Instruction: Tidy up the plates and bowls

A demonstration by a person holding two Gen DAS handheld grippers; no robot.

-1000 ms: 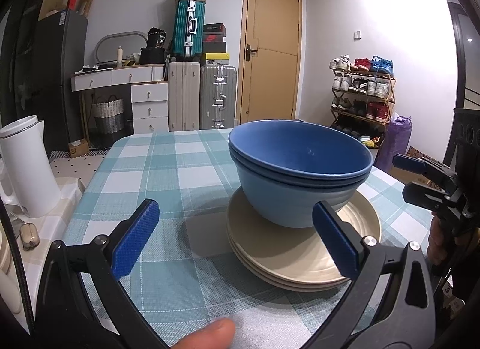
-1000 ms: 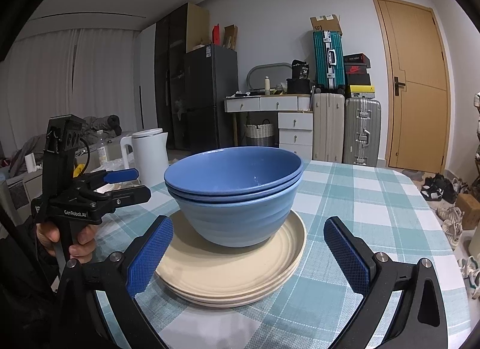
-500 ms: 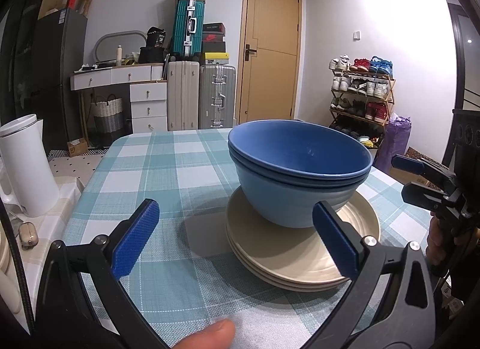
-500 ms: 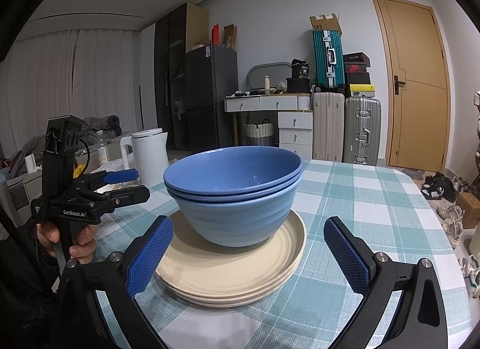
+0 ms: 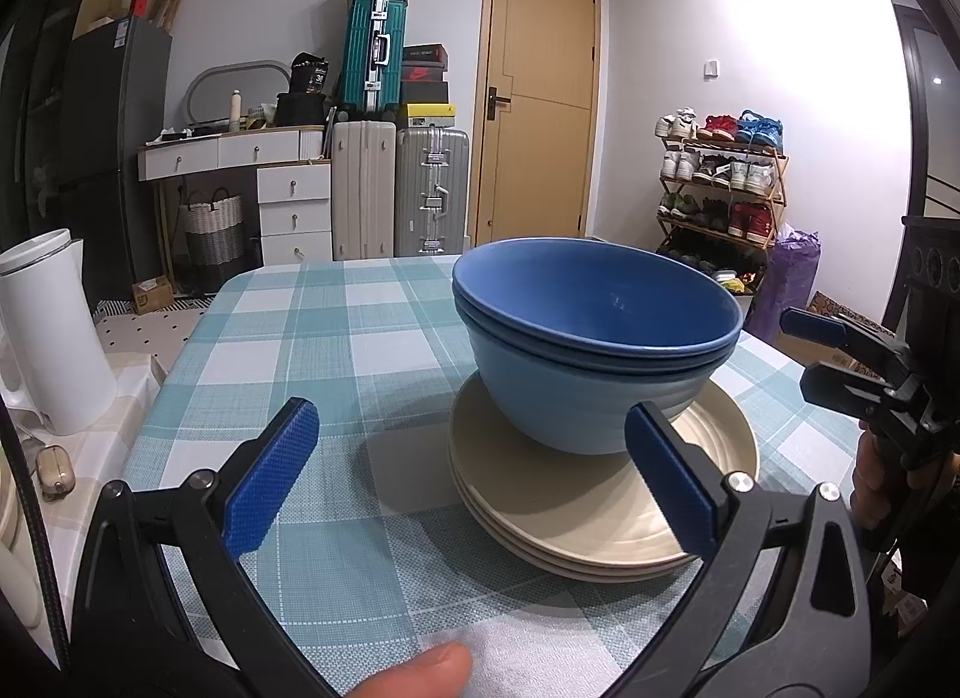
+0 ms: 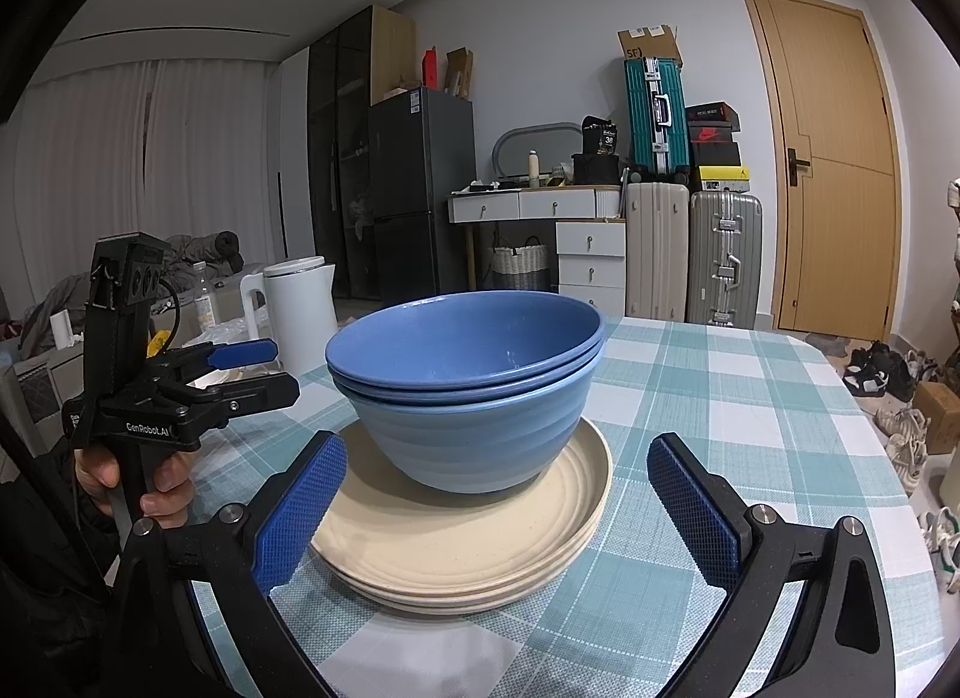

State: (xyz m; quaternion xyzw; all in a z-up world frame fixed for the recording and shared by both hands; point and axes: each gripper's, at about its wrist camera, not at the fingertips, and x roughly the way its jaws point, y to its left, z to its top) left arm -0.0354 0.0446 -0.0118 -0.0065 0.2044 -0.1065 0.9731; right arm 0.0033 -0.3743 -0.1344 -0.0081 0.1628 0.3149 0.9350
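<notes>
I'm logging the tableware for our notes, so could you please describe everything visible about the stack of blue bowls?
The stack of blue bowls looks like three nested bowls, matte and plastic-like: two darker blue rims above a paler, faintly ridged bottom bowl. It stands upright and empty, slightly off-centre on the stack of cream plates, which lies on the checked tablecloth. Only the top plate touches it; the left gripper and right gripper are open and clear of it.

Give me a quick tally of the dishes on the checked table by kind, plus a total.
Blue bowls: 3, nested, standing on the plates.
Cream plates: 3, stacked, judging by the rims visible at the stack's edge.
Total: 6 dishes, all in one pile on the table.
</notes>
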